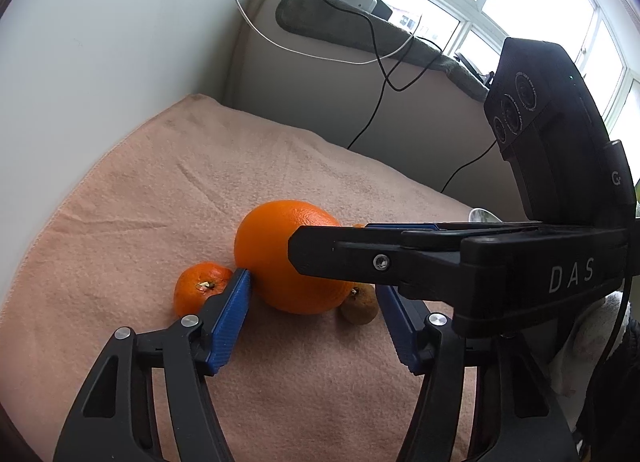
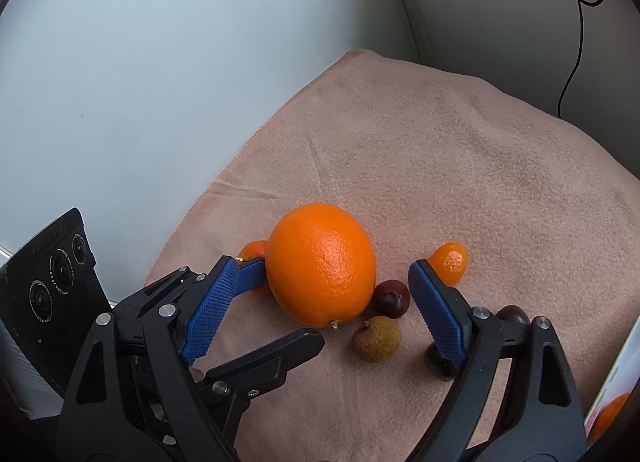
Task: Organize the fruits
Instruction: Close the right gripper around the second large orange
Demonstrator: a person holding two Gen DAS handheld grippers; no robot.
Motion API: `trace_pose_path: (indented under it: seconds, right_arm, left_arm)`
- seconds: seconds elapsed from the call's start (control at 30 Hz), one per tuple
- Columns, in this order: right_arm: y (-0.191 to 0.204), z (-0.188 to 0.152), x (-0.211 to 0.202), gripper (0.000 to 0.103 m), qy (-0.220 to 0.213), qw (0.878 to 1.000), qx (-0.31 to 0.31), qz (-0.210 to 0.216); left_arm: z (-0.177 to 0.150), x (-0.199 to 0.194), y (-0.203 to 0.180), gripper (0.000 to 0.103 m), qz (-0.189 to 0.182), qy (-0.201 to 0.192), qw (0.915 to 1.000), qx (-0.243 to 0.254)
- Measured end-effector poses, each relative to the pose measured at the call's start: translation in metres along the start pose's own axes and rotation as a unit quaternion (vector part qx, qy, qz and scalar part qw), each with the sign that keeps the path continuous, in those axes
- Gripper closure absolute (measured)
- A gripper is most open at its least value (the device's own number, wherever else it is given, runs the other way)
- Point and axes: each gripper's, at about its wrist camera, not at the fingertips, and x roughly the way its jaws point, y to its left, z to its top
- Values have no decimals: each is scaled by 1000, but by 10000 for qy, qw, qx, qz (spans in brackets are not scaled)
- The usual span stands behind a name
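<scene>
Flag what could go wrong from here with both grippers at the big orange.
1. The left gripper and right gripper both straddle the large orange, fingers crossing; they could collide.
2. The left gripper's finger sits between the large orange and the mandarin, with the brown fruit by the other finger; closing may shove or pinch either.

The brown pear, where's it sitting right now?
In the right wrist view the brown pear lies on the pink towel, just below-right of the big orange, under a dark plum.
</scene>
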Motion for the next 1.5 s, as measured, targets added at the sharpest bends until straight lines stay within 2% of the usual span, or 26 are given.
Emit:
trace_pose_path:
  seconds: [0.07, 0.23, 0.47, 1.1, 1.5]
  right_arm:
    - [1, 1, 3, 20, 42, 10000, 3, 25]
    - [1, 2, 11, 21, 115, 9999, -4, 44]
    - [3, 2, 19, 34, 200, 9998, -74, -30]
    - [3, -9, -4, 37, -60, 10000, 15, 18]
    - [-11, -15, -46, 38, -391, 9991, 126, 36]
  left_arm:
    - [0, 0, 1, 41, 4, -1, 10000, -1]
    - [-1, 1, 1, 41, 21, -7, 10000, 17]
    - [3, 5, 0, 41, 106, 4, 9999, 100]
    - [3, 0, -5, 44, 219, -230, 9994, 169]
    - [8, -11, -32, 44, 151, -426, 9982, 395]
